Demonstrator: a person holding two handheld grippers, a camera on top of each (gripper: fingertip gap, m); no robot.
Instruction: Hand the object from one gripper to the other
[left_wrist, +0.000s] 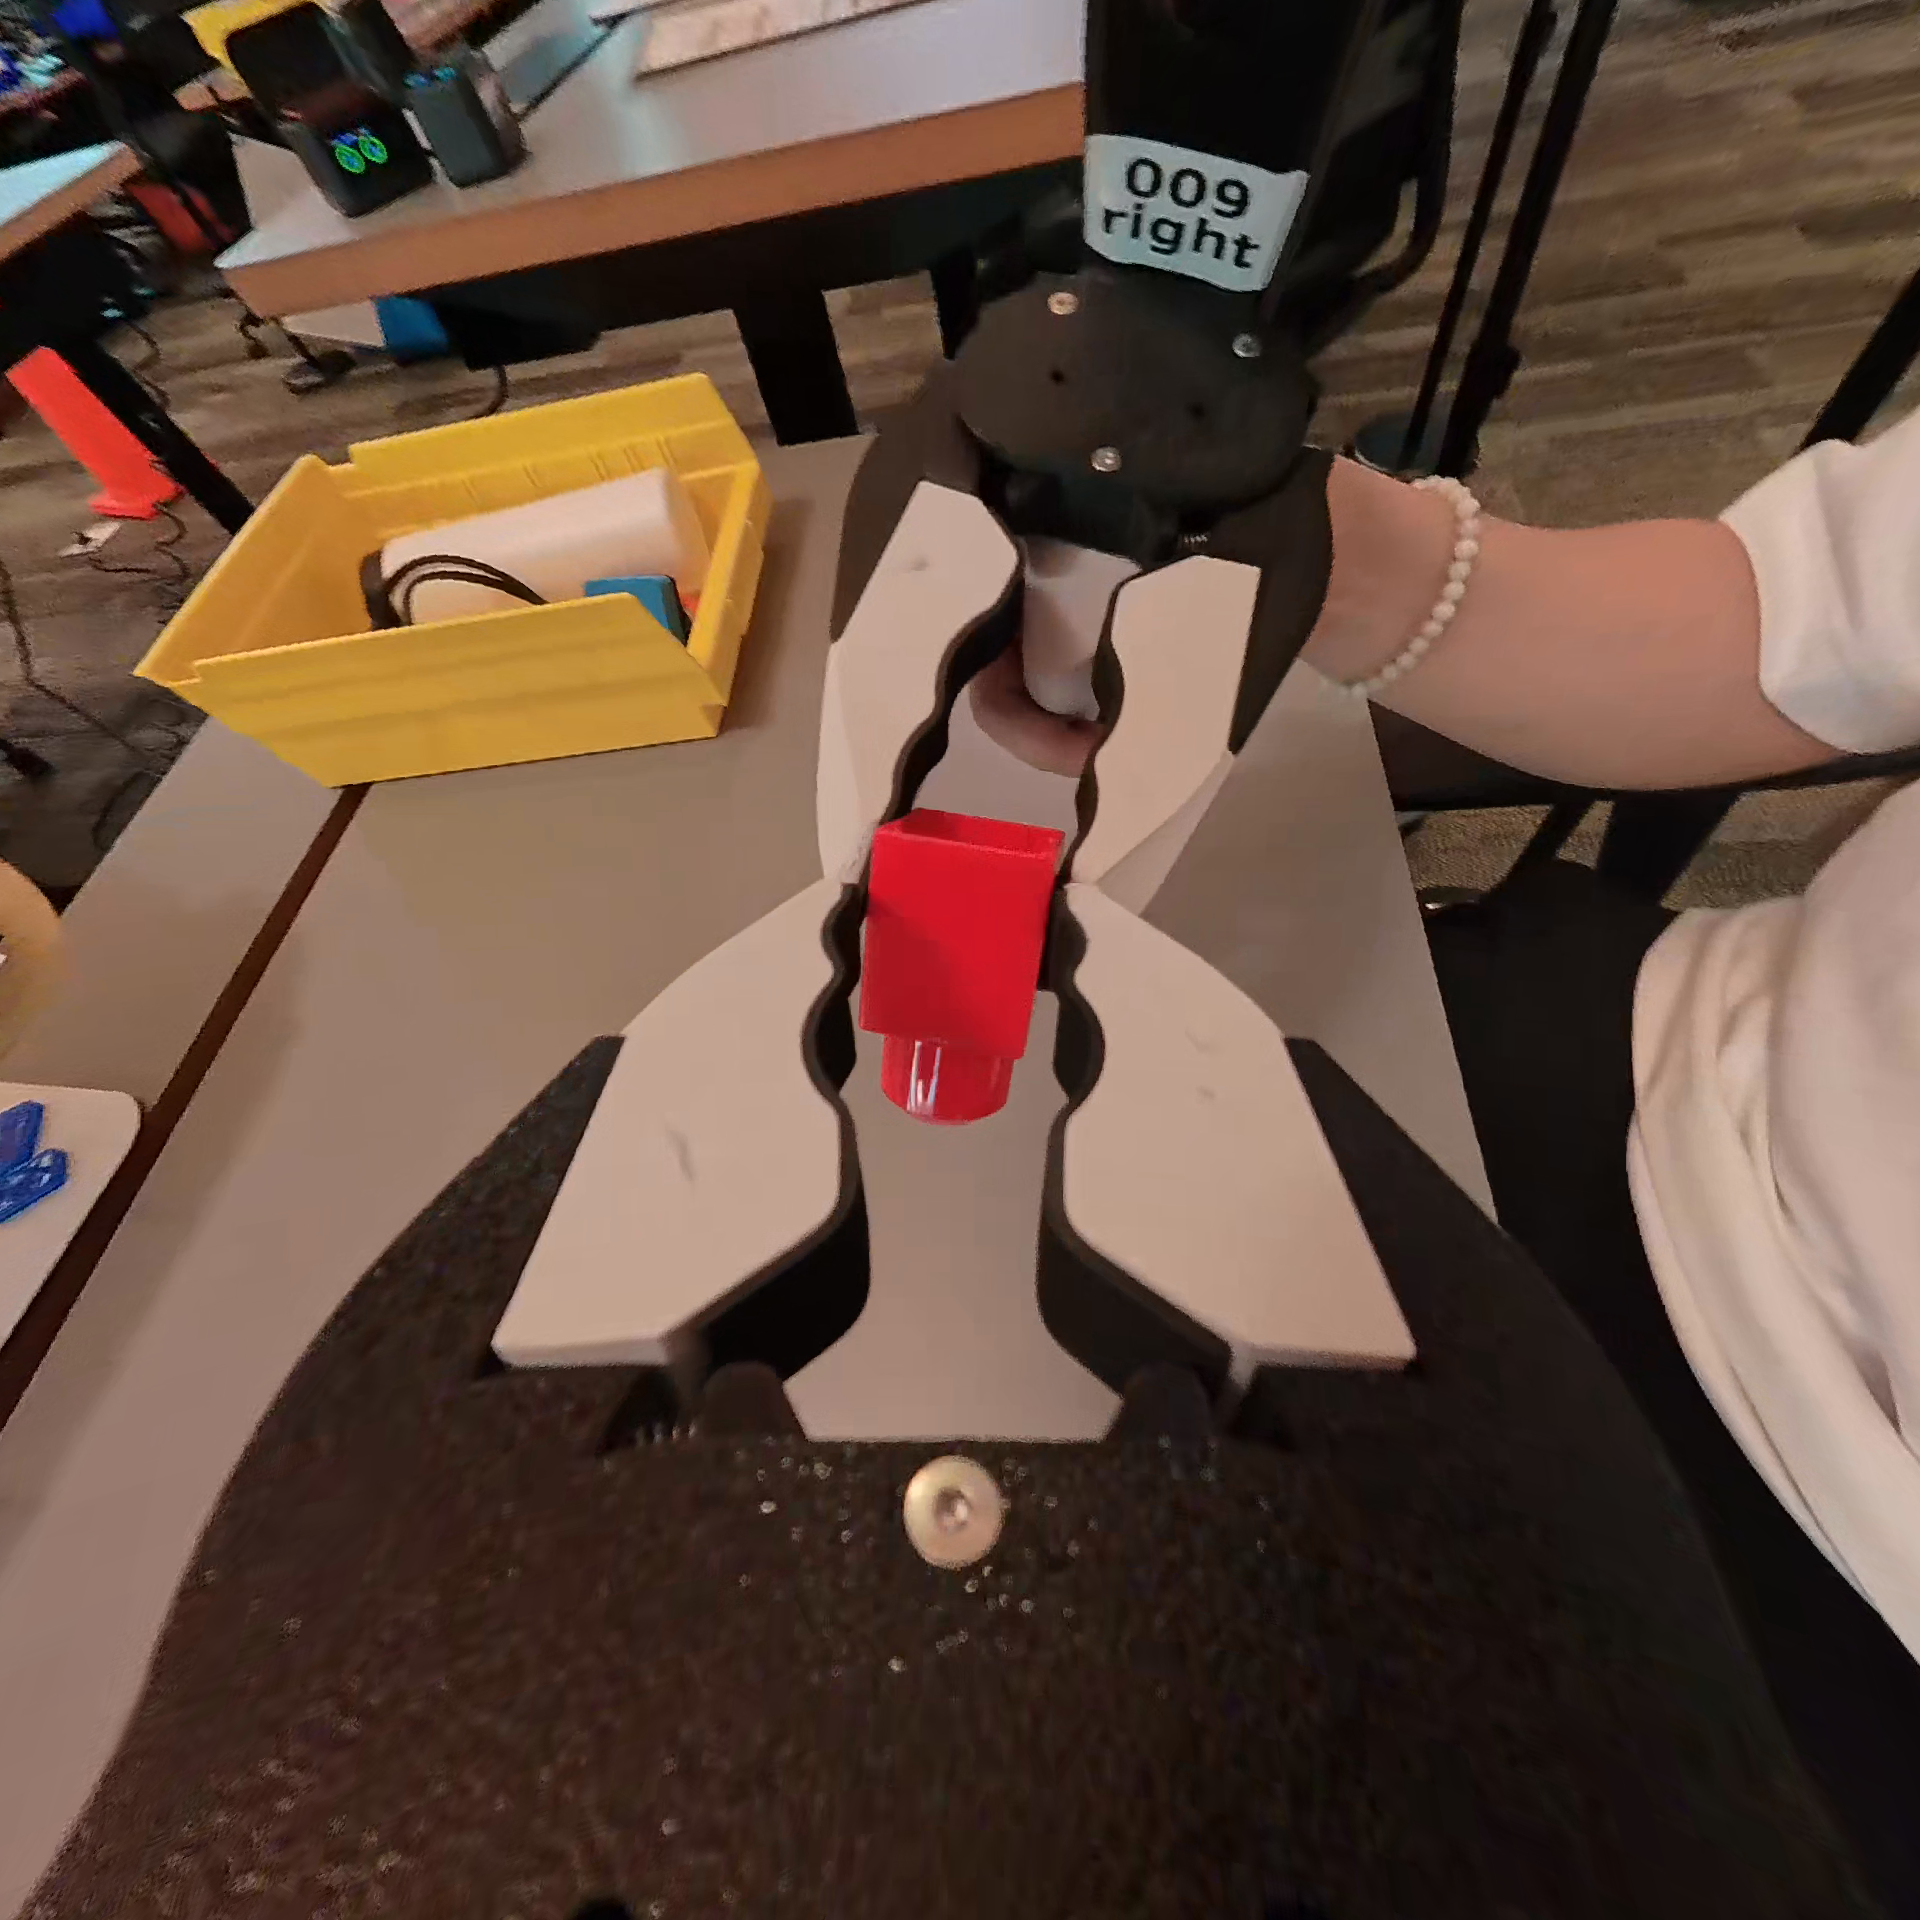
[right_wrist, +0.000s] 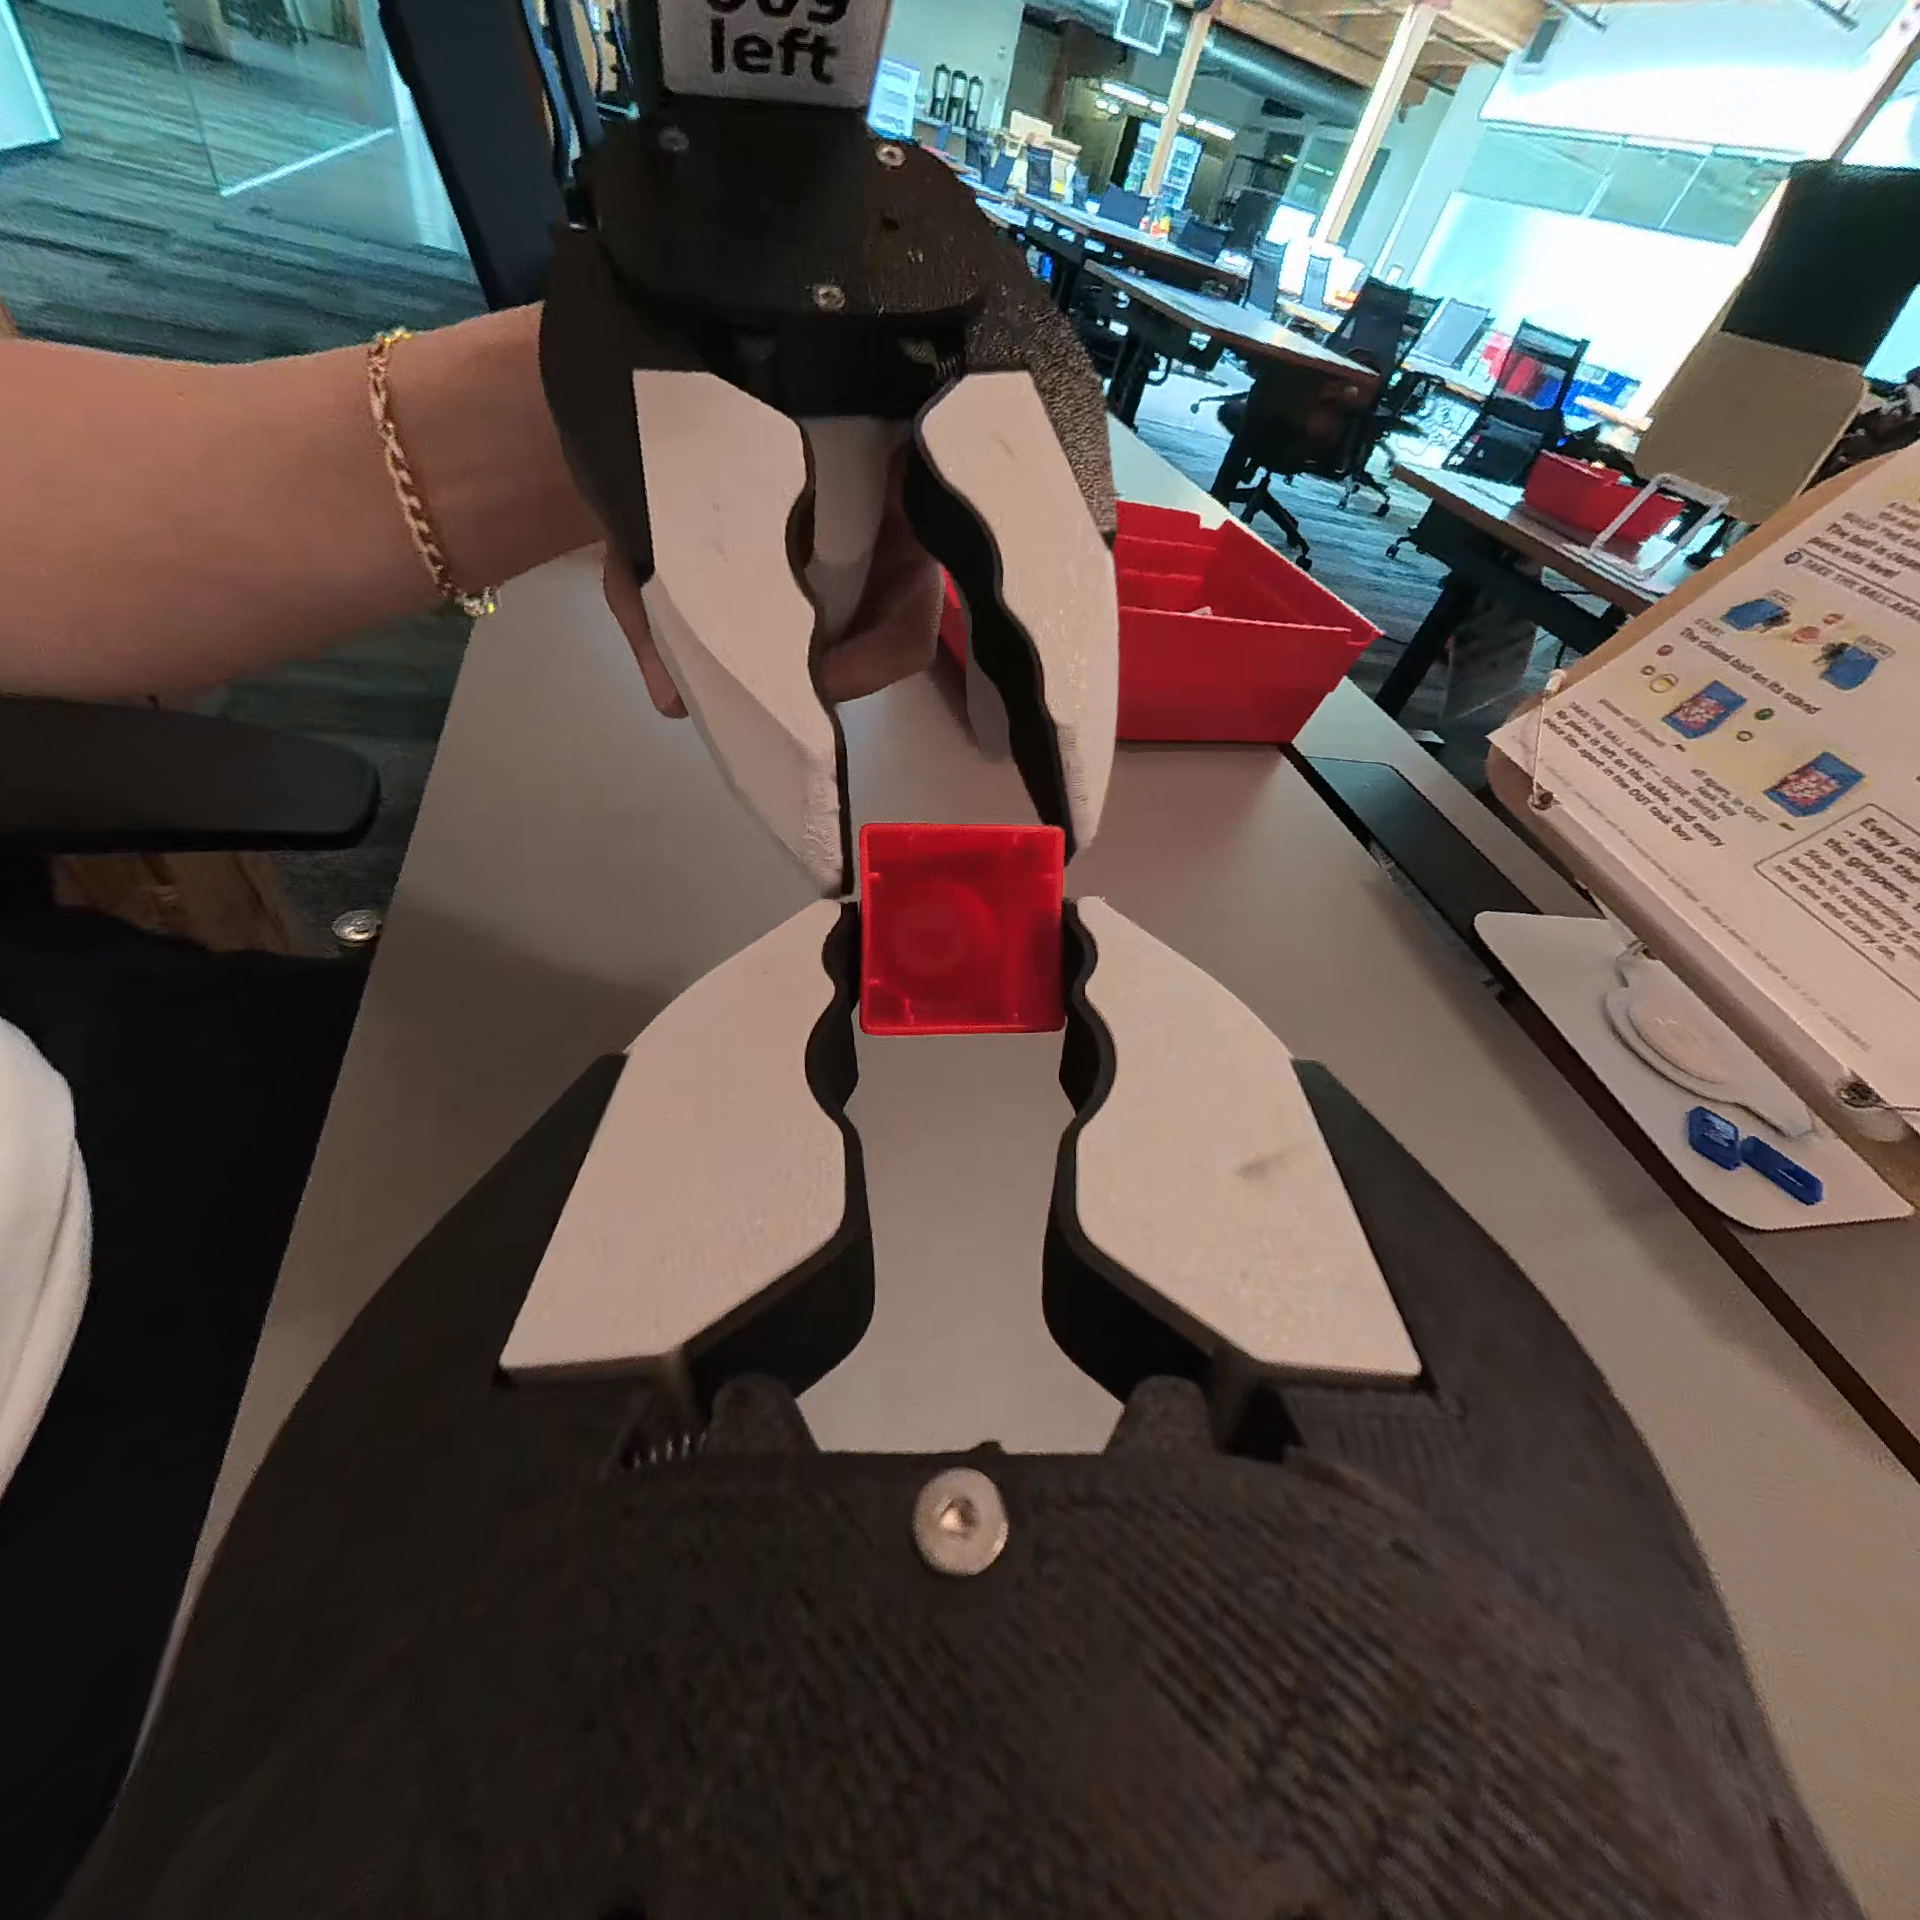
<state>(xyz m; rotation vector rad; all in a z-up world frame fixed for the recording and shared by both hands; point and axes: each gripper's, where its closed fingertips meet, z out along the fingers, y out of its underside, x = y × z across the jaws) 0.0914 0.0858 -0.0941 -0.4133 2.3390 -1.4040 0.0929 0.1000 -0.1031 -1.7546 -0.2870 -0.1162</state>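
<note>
Left wrist view shows the red block (left_wrist: 951, 935) from the side, its round stub hanging below, pinched between the left gripper (left_wrist: 951, 925) fingertips above the table (left_wrist: 582, 987); a yellow bin (left_wrist: 457, 665) sits behind. Right wrist view looks into the block's hollow end (right_wrist: 961, 930), the right gripper (right_wrist: 961, 935) clamping it too, a red bin (right_wrist: 1236, 644) beyond.

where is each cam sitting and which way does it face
Left wrist view: on the left gripper, looking along its fingers over the table at the right gripper, yellow bin; a forearm with a bead bracelet shows.
Right wrist view: on the right gripper, facing the left gripper, red bin; a forearm with a chain bracelet shows.
Shared: the red block, both grippers.
</note>
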